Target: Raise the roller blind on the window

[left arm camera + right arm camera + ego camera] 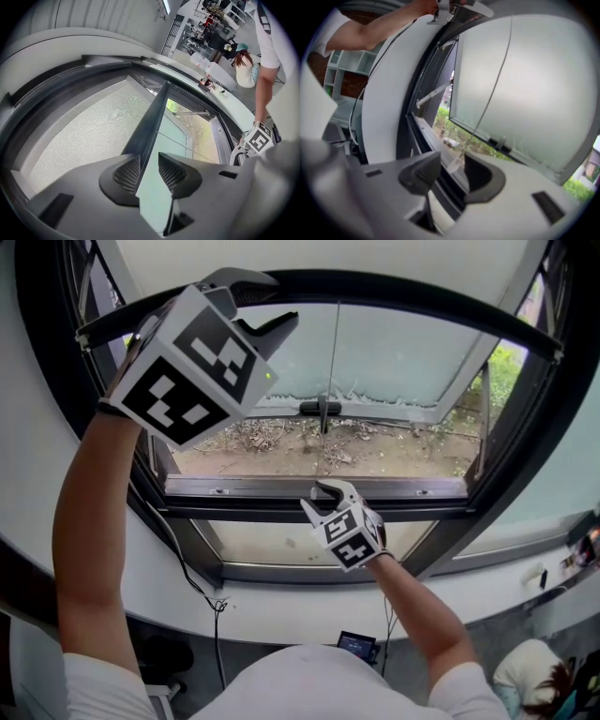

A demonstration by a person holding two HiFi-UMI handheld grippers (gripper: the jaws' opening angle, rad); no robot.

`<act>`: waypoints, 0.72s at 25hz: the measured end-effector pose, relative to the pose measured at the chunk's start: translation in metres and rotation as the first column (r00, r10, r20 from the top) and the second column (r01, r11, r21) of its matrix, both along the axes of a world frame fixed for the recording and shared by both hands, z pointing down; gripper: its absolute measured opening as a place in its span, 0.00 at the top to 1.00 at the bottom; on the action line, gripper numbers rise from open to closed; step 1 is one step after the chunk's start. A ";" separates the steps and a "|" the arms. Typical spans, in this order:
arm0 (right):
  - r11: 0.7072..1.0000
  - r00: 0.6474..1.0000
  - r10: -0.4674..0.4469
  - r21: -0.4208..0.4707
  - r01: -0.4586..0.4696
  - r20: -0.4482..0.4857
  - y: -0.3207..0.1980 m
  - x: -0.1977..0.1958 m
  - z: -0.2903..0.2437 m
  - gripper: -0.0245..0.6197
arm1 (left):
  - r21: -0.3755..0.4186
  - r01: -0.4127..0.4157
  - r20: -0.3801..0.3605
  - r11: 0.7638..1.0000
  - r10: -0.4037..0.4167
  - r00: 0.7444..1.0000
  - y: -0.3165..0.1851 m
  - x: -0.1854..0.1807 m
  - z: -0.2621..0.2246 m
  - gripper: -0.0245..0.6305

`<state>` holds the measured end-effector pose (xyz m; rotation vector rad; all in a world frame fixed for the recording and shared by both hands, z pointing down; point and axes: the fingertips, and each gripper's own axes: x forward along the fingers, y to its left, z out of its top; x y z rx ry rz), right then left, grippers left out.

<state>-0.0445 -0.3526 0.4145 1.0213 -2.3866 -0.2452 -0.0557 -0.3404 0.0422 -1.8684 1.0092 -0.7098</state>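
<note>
The roller blind's dark bottom rail [422,292] arcs across the top of the window, with pale blind fabric [328,254] above it. My left gripper [281,301] is raised to that rail, one jaw over it and one under. In the left gripper view the rail [152,122] runs between the jaws of the left gripper [149,171] beside the mesh fabric [89,136]. It lies against one pad, and a gap shows at the other. My right gripper [319,500] hovers low by the window's lower frame [244,487]. Its jaws [452,173] stand open with nothing between them.
A frosted sash [394,352] is swung outward, with a dark handle [322,409] and a thin cord [336,352] down its middle. Twig-strewn ground [319,446] lies outside. A cable [192,577] hangs below the sill. A seated person [539,676] is at lower right.
</note>
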 end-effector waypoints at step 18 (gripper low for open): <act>0.998 0.998 0.050 -0.043 -0.048 0.044 -0.019 -0.001 0.003 0.86 | 0.007 -0.012 -0.023 1.000 0.012 1.000 0.001 0.000 -0.001 0.76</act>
